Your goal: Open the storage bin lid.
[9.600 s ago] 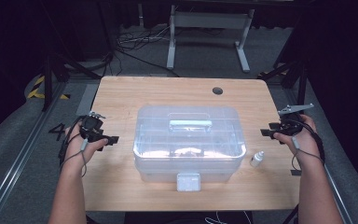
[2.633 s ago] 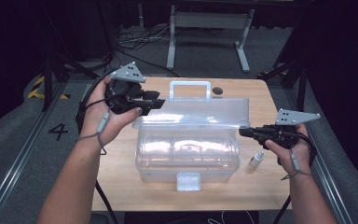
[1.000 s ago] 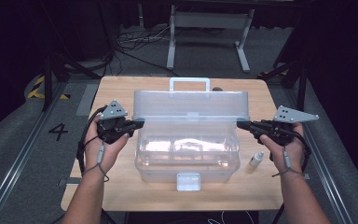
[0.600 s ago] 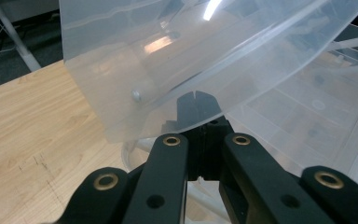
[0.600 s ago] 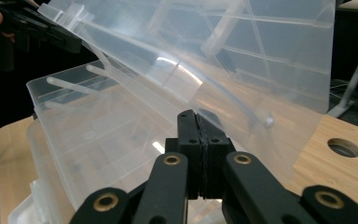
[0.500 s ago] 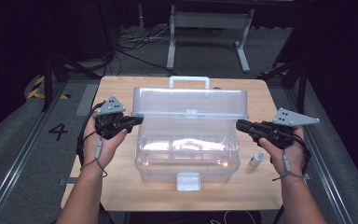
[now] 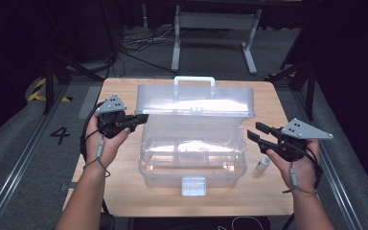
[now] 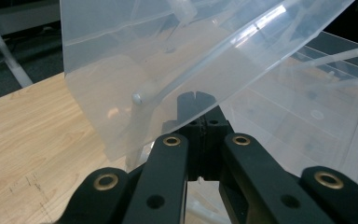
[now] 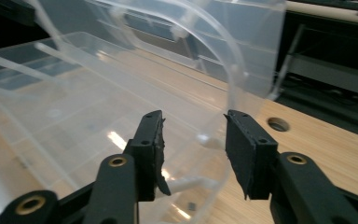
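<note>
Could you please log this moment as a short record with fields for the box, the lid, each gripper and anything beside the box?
box: clear plastic storage box on the wooden table
lid: raised, tilted back
left gripper: shut at the lid's left edge; whether it pinches the lid, unclear
right gripper: open, right of the box
beside box: small white bottle, lying at the right

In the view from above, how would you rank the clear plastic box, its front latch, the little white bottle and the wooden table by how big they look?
1. Wooden table
2. Clear plastic box
3. Front latch
4. Little white bottle

The last two look close; the latch seems slightly bigger, though it sits a bit nearer the camera.
</note>
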Available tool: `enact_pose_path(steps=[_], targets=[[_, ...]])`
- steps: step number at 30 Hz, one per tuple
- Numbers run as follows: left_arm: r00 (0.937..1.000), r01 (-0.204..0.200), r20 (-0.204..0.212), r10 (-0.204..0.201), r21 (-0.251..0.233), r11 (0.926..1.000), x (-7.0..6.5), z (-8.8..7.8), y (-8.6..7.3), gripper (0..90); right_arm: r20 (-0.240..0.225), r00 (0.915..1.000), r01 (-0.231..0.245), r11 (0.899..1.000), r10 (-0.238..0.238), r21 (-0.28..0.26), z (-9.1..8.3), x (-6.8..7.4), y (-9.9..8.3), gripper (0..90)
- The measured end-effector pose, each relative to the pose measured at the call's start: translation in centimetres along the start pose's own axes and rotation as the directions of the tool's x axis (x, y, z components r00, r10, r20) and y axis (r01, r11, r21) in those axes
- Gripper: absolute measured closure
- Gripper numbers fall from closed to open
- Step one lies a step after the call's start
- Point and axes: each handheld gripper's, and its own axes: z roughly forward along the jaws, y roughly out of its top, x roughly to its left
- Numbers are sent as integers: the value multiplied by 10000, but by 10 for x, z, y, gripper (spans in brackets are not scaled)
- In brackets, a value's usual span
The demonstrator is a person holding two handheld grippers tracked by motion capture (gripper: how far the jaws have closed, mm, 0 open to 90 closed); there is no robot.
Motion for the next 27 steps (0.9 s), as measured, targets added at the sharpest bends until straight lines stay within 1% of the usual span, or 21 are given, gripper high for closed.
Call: enact_pose_path(steps=[3, 5, 7, 8, 12, 17, 19, 22, 23, 25, 27], targets=[[10000, 29, -19, -29, 10, 10000, 0, 1, 0, 898, 417, 9991, -87, 9999, 92, -117, 2, -4, 1, 502], [10000, 4, -47, -3, 31, 10000, 0, 1, 0, 898, 620, 9980, -91, 9998, 102, -186, 5, -7, 3, 482], [9999, -68, -94, 68, 93, 9999, 0, 2, 0, 898, 788, 9968, -97, 9997, 113, -202, 8, -9, 5, 466], [9999, -78, -101, 79, 104, 9999, 0, 3, 0, 898, 799, 9967, -98, 9997, 117, -243, 10, -9, 6, 461], [9999, -76, -79, 77, 107, 9999, 0, 3, 0, 898, 964, 9953, -114, 9997, 137, -237, 20, -9, 10, 455], [9999, -97, -46, 98, 102, 9999, 1, 3, 0, 898, 1339, 9907, -198, 9988, 255, -438, 35, -8, 15, 455], [9999, -96, -39, 97, 101, 9999, 1, 3, 0, 898, 1502, 9884, -149, 9986, 225, -515, 41, -7, 17, 455], [10000, -81, -11, 81, 119, 9999, 1, 3, 0, 897, 1845, 9827, -81, 9985, 179, -537, 49, -6, 19, 457], [9999, -104, -4, 104, 139, 9998, 1, 3, 0, 897, 1911, 9814, -91, 9982, 203, -596, 51, -6, 19, 460], [9999, -160, -5, 160, 149, 9998, 1, 4, 0, 896, 1901, 9811, -240, 9972, 371, -706, 54, -8, 19, 469], [9999, -112, 40, 112, 180, 9998, 1, 4, 0, 897, 1950, 9795, -342, 9959, 501, -841, 54, -9, 19, 479]])
